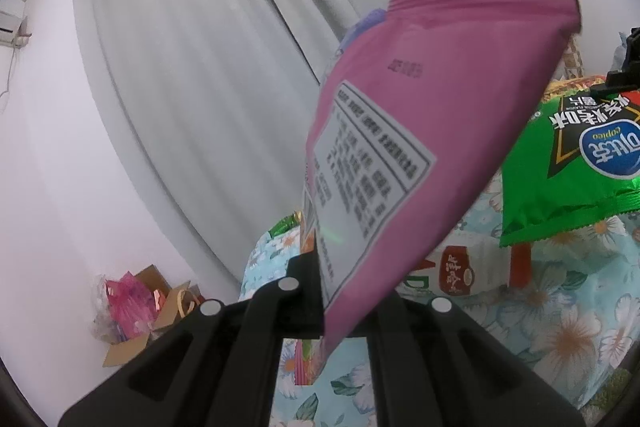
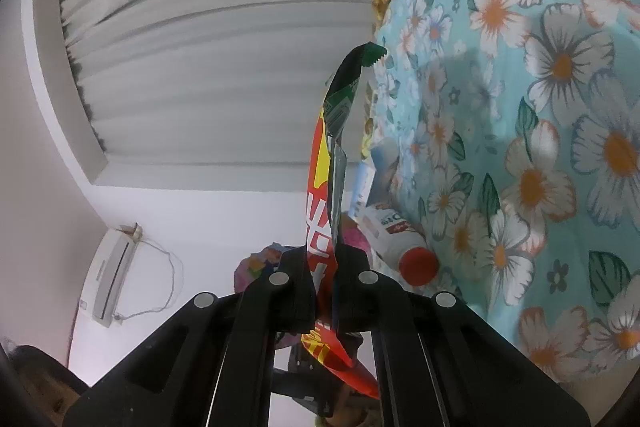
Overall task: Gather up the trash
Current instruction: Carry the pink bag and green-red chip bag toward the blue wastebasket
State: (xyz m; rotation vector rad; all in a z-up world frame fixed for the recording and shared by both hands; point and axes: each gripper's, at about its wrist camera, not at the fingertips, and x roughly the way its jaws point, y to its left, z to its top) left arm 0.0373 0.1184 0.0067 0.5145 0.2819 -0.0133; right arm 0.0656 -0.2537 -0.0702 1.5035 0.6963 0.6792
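- Pink foil fills your left view: the pink bag (image 1: 400,147) stands up from your left gripper (image 1: 320,307), tilted to the right, its white printed label facing the camera.
- Your left gripper is clamped tight on the bag's lower corner; the black fingers (image 1: 300,291) meet around the foil with no gap showing.
- Beside it at the right edge hangs the green chip bag (image 1: 576,163), its logo upside down, with a black gripper part (image 1: 628,67) above it.
- Under both bags lies the floral cloth (image 1: 560,327), blue with white and orange flowers. A white bottle (image 1: 468,267) with a red label rests on it, just behind the pink bag.
- Further left, on the floor by the grey curtain (image 1: 200,87), sits a cardboard box (image 1: 136,311) stuffed with pink wrapping.
- In your right view, your right gripper (image 2: 326,291) is closed on a thin wrapper (image 2: 332,163), red and yellow on one face, green at the top, seen edge-on and rising straight out of the pinch.
- The wrapper's lower end hangs out below the fingers (image 2: 296,287).
- That camera is rolled sideways: the floral cloth (image 2: 520,107) fills the right side, and the bottle (image 2: 400,243) with its red cap (image 2: 418,265) lies against it, just right of the gripper.
- A wall air conditioner (image 2: 112,275) shows at lower left.
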